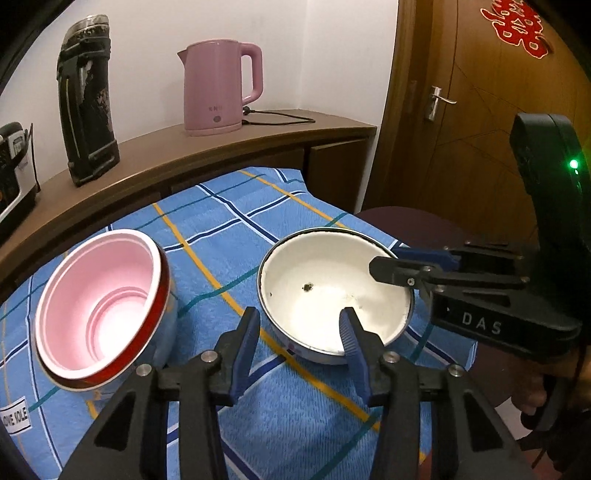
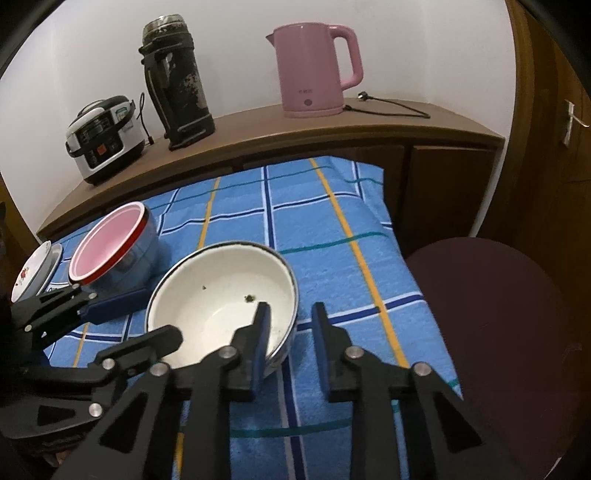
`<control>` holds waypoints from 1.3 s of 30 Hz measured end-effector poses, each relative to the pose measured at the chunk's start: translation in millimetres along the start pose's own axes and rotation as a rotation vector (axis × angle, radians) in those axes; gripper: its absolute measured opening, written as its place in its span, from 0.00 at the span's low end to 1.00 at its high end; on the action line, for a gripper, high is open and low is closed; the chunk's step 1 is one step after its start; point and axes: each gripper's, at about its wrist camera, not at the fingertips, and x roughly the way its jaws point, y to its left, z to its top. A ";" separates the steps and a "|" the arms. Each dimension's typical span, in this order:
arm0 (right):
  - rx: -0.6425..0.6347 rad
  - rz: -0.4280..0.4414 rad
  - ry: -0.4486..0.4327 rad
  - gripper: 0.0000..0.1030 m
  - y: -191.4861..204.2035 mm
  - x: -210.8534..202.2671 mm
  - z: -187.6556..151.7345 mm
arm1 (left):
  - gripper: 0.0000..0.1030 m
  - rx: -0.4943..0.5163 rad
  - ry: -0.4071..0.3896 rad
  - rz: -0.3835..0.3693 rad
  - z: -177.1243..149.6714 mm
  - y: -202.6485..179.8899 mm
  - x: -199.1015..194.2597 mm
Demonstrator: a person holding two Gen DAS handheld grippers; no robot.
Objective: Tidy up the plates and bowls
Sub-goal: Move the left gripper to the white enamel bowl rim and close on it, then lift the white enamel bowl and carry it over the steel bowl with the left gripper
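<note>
Two close wrist views — shared white bowl (image 1: 334,291), opposite sides

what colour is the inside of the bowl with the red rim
Pale pink inside the red-rimmed bowl, clearest in the left wrist view.

1. White enamel bowl with dark rim (image 1: 334,291): white inside, a few dark specks near the middle, small pinkish mark on outer wall.
2. Pink-lined bowl with red rim band (image 1: 99,306): pale pink interior, white lip, red band, bluish-silver outer wall.
3. Blue plaid tablecloth (image 1: 229,229): light blue ground; white-edged navy, yellow-orange and teal lines.
4. White plate with red floral print (image 2: 31,271), pale rim.
5. Pink electric kettle (image 2: 314,70), black cord.
6. Tall black thermos (image 2: 177,81), worn greyish patches.
7. Black-and-silver rice cooker (image 2: 103,140), orange button.
8. Left gripper (image 1: 301,332), right gripper (image 2: 290,325): black frames, blue finger pads.
9. Brown wooden door (image 1: 461,110), red paper-cut decoration (image 1: 517,26).
</note>
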 end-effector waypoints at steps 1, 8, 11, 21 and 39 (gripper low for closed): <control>-0.003 0.001 -0.001 0.15 1.1 0.4 -0.3 | 0.46 -0.005 0.003 -0.006 0.1 0.3 1.7; 0.014 -0.003 -0.016 0.14 1.6 -2.0 1.8 | 0.39 -0.031 -0.001 -0.013 0.4 2.5 3.8; 0.010 -0.003 -0.023 0.14 4.0 -5.8 4.9 | 0.40 -0.031 -0.008 -0.009 -0.2 1.3 1.1; -0.001 0.043 -0.059 0.14 17.9 -26.4 16.4 | 0.39 -0.062 -0.099 -0.002 8.9 10.1 -32.3; -0.116 0.118 -0.173 0.14 93.2 -47.3 69.3 | 0.40 -0.043 -0.216 0.125 32.1 63.2 -84.6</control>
